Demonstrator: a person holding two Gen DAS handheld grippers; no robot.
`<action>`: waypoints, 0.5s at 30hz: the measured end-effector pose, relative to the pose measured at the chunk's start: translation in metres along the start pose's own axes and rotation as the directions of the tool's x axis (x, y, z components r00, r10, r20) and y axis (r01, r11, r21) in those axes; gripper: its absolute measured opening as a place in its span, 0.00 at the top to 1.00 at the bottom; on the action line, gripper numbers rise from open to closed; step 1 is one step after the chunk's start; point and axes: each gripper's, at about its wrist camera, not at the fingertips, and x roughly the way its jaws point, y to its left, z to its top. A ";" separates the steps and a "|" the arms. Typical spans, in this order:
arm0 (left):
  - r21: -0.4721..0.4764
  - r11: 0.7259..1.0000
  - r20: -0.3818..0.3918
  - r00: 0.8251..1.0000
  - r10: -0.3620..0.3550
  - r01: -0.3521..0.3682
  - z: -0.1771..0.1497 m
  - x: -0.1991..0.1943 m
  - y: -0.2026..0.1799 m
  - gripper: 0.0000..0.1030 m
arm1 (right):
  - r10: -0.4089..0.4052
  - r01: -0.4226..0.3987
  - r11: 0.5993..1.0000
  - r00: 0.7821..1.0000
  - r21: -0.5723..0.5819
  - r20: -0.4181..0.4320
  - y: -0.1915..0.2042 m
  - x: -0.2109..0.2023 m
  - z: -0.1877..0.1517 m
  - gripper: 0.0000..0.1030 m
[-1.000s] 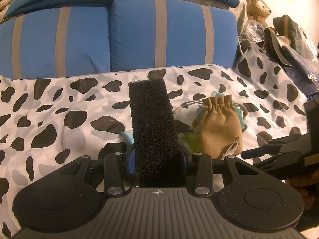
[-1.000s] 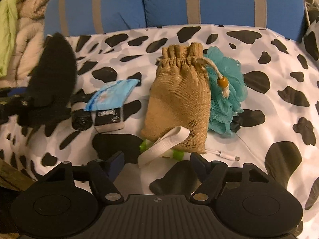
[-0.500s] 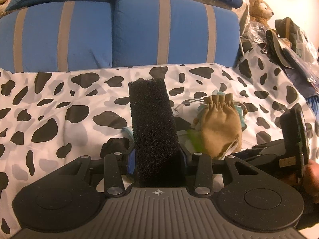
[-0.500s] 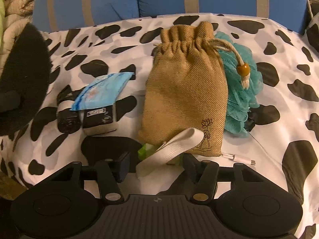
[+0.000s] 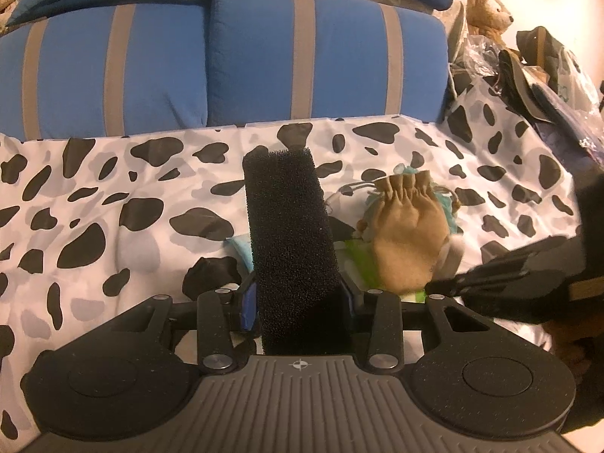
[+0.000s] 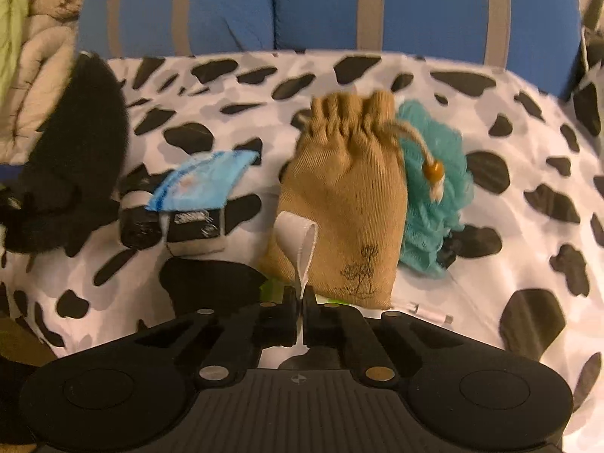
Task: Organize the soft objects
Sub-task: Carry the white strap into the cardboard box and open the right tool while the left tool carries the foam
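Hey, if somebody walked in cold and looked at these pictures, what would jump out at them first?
Probably the tall black foam block standing upright in the left gripper, dead centre over the cow-print bedsheet. Next, the tan drawstring pouch lying against a teal mesh bath pouf, with the right gripper pinching a white ribbon loop.

Cow-spotted sheet (image 5: 113, 204) covers the whole surface, white with black and grey blotches. Along the far edge, two blue cushions (image 5: 324, 60) with grey stripes stand side by side. Far right corner, a brown teddy bear (image 5: 487, 7) sits above a heap of bags and crinkled plastic (image 5: 528, 64). In the right wrist view, a beige quilted blanket (image 6: 37, 68) with a green cloth (image 6: 15, 11) on it is bunched at the far left.
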 end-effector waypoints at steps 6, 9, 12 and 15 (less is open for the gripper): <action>0.010 1.000 -0.015 1.000 0.000 0.000 -0.014 -0.009 -0.012 0.60 | 0.024 -0.024 1.000 0.999 -0.011 0.048 -0.004 -0.036 -0.002 0.95; 0.030 1.000 -0.017 1.000 -0.007 0.007 -0.020 -0.015 -0.020 0.60 | 0.037 -0.037 0.999 0.998 0.000 0.054 -0.007 -0.051 -0.007 0.95; 0.042 0.999 -0.018 1.000 -0.016 0.017 -0.026 -0.021 -0.029 0.60 | 0.047 -0.047 0.999 0.997 0.010 0.054 -0.011 -0.064 -0.016 0.95; 0.046 0.999 -0.017 0.999 -0.028 0.029 -0.030 -0.025 -0.035 0.60 | 0.055 -0.055 0.998 0.997 0.007 0.050 -0.012 -0.074 -0.026 0.95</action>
